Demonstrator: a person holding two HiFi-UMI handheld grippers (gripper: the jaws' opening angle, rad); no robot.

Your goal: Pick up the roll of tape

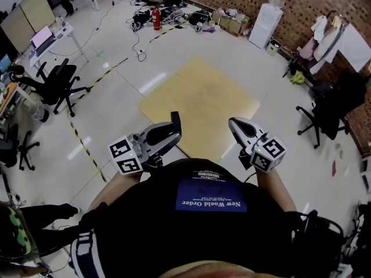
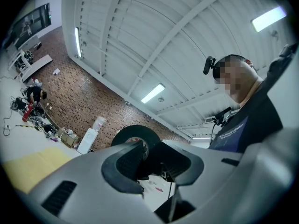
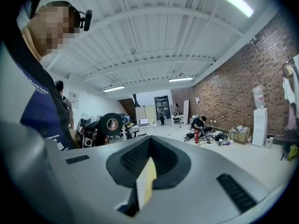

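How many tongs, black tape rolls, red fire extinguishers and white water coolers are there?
tongs: 2, the left tongs and the right tongs
black tape roll: 1
red fire extinguisher: 1
white water cooler: 1
total: 5

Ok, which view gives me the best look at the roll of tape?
The right gripper view: the roll of tape faces that camera, ring and core clear. In its own view the left gripper clamps it and hides all but the top arc; the head view shows a thin dark edge.
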